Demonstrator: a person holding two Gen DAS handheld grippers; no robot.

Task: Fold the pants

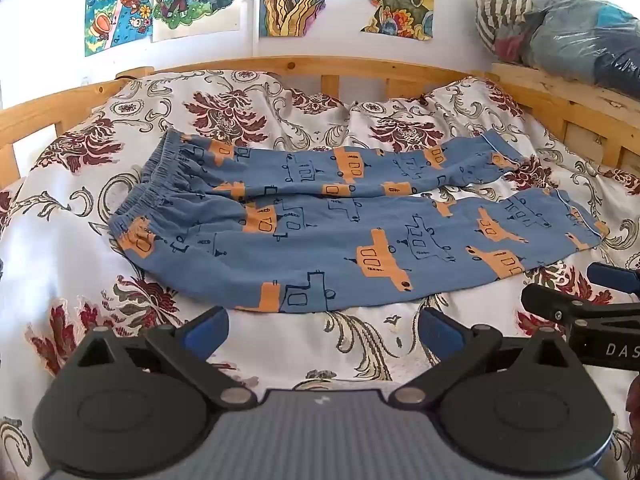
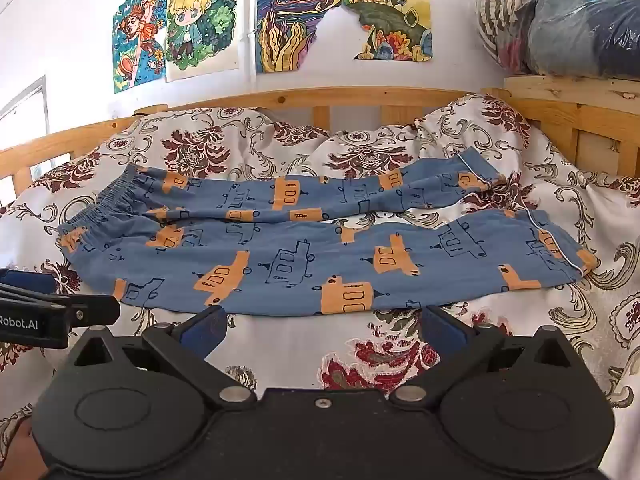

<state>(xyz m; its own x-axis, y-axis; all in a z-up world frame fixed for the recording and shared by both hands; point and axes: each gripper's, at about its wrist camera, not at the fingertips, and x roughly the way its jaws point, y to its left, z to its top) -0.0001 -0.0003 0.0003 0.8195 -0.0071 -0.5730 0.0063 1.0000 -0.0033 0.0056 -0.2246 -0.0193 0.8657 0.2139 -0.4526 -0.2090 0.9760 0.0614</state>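
Both tongs stand wide and hold nothing: the left tongs [image 1: 324,330] and the right tongs [image 2: 324,328] hover side by side over the bedspread [image 1: 360,344], just short of the near edge of the pants [image 1: 320,240]. The pants lie spread flat across the bed, waistband [image 1: 160,184] to the left, two cuffs with pale piping to the right, legs parted slightly toward the cuffs. No fold appears made; by my judgement the work is at its opening step. The next move likely calls for a grip on the near leg at two points, then carrying it over onto the far leg. Cloth is thin, soft blue cotton printed with orange and outlined vehicles, gathered at the elastic waist; it should drape and crease readily. Beneath, a glossy floral bedspread lies rumpled against a pine bed frame [image 1: 304,66].
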